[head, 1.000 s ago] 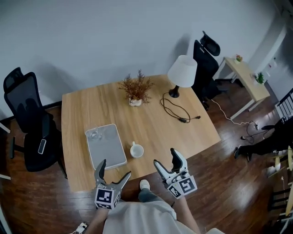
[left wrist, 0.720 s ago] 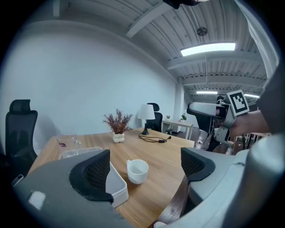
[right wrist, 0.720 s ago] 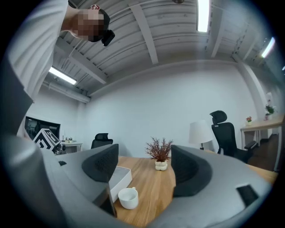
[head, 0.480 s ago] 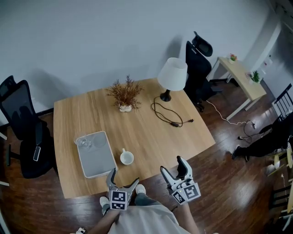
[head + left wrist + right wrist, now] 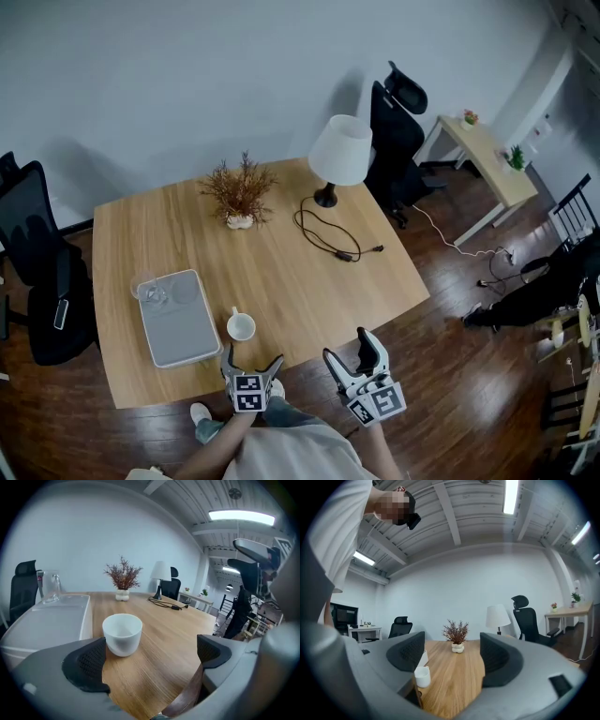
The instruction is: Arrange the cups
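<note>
A white cup (image 5: 241, 326) with a small handle stands near the table's front edge, just right of the grey tray (image 5: 176, 325). A clear glass (image 5: 148, 291) stands on the tray's far left corner. My left gripper (image 5: 251, 360) hovers at the table edge just in front of the cup. Its jaws have just been opening and now stand wide, with nothing between them. In the left gripper view the cup (image 5: 123, 633) sits just beyond the left finger (image 5: 86, 665). My right gripper (image 5: 349, 347) is open and empty beyond the table's front edge, to the right of the cup (image 5: 422, 676).
On the wooden table (image 5: 281, 272) there is a dried plant in a white pot (image 5: 239, 192), a lamp (image 5: 339, 155) and its black cable (image 5: 328, 234). Black office chairs stand at the left (image 5: 37, 253) and behind the lamp (image 5: 394, 117).
My left gripper has come down and to the right, up to the cup, and its jaws have spread wider. The right gripper has drifted a little off the table's front edge.
</note>
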{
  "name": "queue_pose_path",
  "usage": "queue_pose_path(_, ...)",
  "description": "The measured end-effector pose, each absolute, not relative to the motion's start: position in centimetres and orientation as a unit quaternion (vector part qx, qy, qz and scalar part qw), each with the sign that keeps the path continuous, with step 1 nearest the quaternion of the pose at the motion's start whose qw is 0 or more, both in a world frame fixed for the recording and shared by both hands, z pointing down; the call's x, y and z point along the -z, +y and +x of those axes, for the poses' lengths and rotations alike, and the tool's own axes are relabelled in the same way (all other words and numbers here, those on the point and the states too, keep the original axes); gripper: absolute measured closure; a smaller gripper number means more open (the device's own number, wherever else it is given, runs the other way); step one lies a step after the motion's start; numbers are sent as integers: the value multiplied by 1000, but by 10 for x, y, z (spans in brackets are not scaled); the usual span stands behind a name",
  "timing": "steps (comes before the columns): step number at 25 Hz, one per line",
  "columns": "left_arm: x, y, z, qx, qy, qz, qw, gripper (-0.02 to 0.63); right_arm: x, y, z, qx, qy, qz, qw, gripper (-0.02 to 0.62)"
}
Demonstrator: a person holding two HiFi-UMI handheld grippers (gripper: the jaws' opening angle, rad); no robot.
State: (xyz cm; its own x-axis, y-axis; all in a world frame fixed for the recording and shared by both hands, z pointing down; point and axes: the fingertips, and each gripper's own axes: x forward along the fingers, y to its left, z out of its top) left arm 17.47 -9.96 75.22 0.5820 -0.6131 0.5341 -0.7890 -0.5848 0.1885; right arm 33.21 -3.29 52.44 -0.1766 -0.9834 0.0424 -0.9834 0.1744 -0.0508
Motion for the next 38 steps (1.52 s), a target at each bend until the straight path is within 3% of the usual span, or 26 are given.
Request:
queue_pose_path(11, -796, -144, 165, -198, -511, 796, 256, 17, -534, -33, 341, 41, 777, -628, -12, 230)
queue_pose_path(15, -806, -160, 165, -192, -534, 785, 250, 47, -537, -33, 341, 44, 781, -622, -17, 230)
queue_pose_path(22, -795, -186, 158, -201, -561, 767, 237, 212, -537, -34, 340, 46, 784, -619, -16, 230)
queue_pose_path(38, -676, -113, 158, -170, -419, 870, 196, 211, -532, -68, 294, 60, 809, -583, 28, 230)
